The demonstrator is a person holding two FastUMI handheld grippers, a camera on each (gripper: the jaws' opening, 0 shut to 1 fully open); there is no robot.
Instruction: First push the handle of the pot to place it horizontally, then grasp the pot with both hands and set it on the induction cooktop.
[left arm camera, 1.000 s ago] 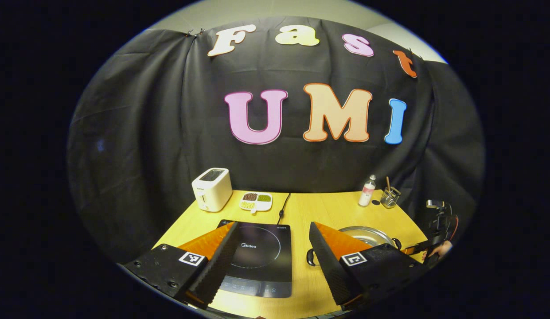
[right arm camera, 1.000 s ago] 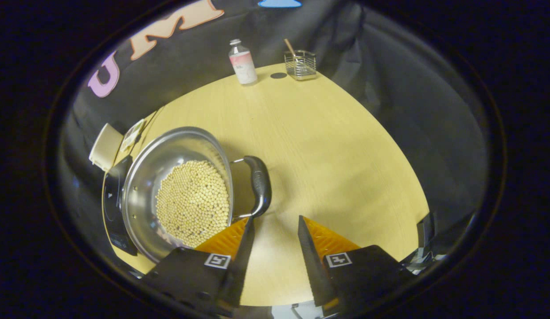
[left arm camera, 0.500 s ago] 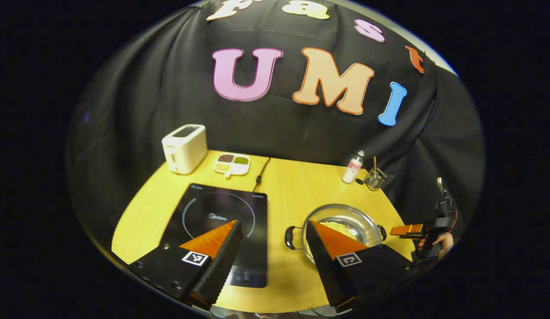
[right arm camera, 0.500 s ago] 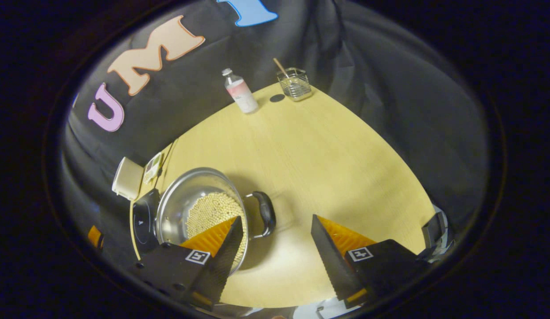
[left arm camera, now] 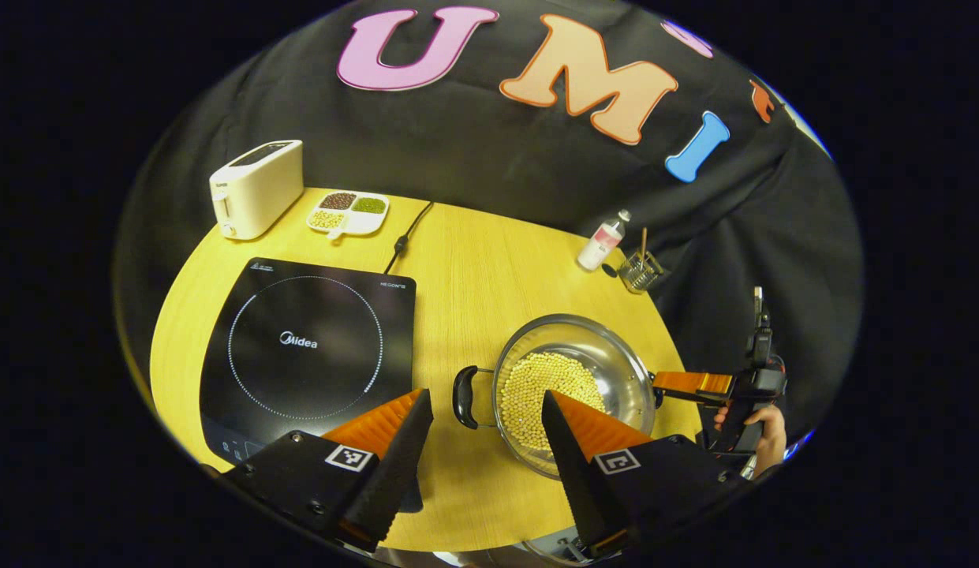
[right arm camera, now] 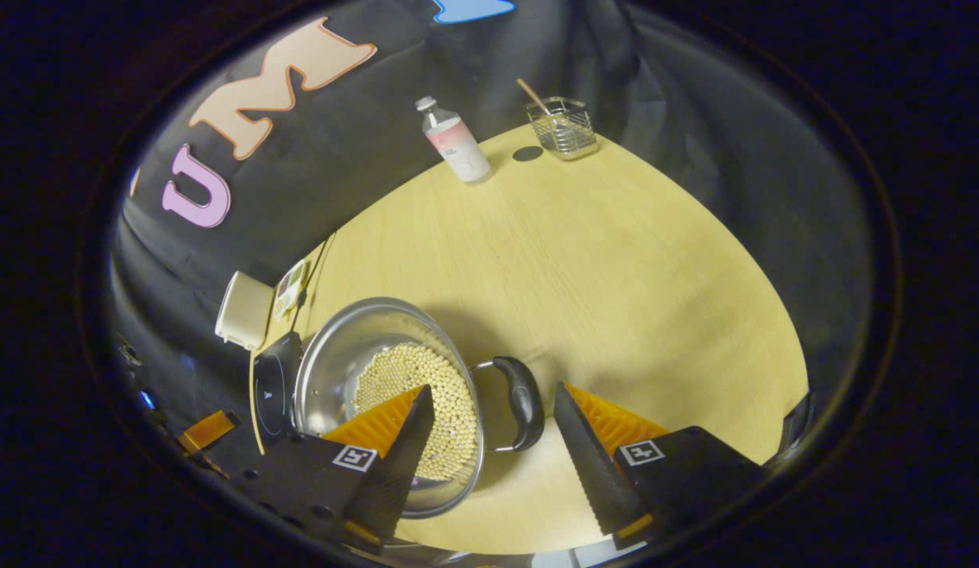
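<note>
A steel pot (left arm camera: 615,359) holding pale beans (left arm camera: 536,386) stands on the table to the right of the black induction cooktop (left arm camera: 308,347). Its two black handles point left and right. My left gripper (left arm camera: 485,398) is open, and the pot's left handle (left arm camera: 464,397) shows between its fingertips, just beyond them. My right gripper (right arm camera: 493,392) is open too, its fingers either side of the right handle (right arm camera: 524,402) without pressing on it. In the left gripper view the right gripper (left arm camera: 690,384) sits at the pot's right rim, held by a hand (left arm camera: 765,438).
A white toaster (left arm camera: 256,189) and a divided dish (left arm camera: 349,213) stand at the back left of the wooden table (left arm camera: 473,276). A cable (left arm camera: 406,237) runs to the cooktop. A bottle (left arm camera: 603,241) and a wire basket (left arm camera: 639,272) stand at the back right.
The left gripper has tipped down and moved right toward the pot's left handle. The right gripper has shifted so that the right handle now lies between its fingers.
</note>
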